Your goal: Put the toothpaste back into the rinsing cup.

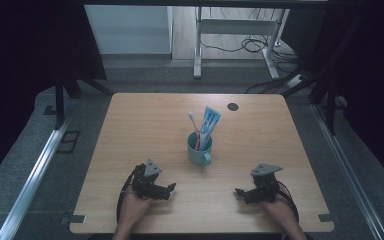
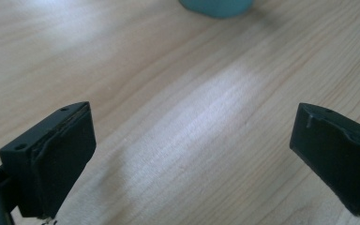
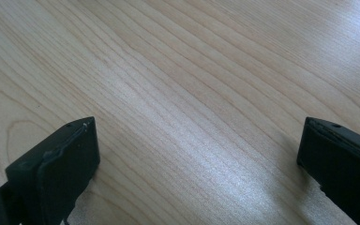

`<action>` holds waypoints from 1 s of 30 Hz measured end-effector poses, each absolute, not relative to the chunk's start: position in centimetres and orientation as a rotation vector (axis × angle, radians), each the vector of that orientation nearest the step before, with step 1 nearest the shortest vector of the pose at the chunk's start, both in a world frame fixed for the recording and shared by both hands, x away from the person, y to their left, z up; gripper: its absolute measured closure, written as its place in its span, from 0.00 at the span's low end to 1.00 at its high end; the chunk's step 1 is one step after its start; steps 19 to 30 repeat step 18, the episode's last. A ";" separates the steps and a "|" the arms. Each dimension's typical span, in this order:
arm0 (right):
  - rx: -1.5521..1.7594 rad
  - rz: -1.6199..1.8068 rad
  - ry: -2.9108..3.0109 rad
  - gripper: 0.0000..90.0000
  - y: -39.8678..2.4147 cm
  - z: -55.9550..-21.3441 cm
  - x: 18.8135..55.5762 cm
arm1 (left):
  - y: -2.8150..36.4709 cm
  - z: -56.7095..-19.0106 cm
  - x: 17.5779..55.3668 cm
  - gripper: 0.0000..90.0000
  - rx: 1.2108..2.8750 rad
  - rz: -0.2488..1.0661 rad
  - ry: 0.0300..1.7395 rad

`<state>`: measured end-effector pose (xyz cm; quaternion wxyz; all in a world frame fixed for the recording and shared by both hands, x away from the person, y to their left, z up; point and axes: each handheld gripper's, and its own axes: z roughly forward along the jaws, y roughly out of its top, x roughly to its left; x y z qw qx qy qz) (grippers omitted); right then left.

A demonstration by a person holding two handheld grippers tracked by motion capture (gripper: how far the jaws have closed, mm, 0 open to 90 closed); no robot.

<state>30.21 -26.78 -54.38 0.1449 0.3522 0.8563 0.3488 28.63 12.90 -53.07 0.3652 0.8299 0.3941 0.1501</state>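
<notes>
In the high view, a teal ceramic mug (image 1: pixel 199 150) is seen standing at the middle of the light wooden bench (image 1: pixel 130 125), with a red-handled toothbrush (image 1: pixel 195 129) and a blue-and-white toothpaste tube (image 1: pixel 209 123) upright inside it. The left tongs (image 1: pixel 169 190) and right tongs (image 1: pixel 239 192) are rested near the front edge, on either side of the mug and apart from it.

In the left gripper view, the left tongs (image 2: pixel 187 154) are spread wide and empty; the mug's base (image 2: pixel 218 6) is seen at the far edge.

In the right gripper view, the right tongs (image 3: pixel 197 159) are likewise released over bare wood.

No grasp is judged to have been begun; a reach forward to the mug or its contents is called for next.
</notes>
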 end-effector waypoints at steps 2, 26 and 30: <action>1.015 1.005 2.467 0.00 -26.8 -54.4 30.2 | 12.5 -53.6 28.6 0.01 2.168 0.379 1.012; 1.015 1.005 2.467 0.00 -26.8 -54.4 30.2 | 12.0 -54.5 28.7 0.00 2.232 0.357 1.017; 1.015 1.005 2.467 0.00 -26.8 -54.4 30.2 | 12.0 -54.5 28.7 0.00 2.232 0.357 1.017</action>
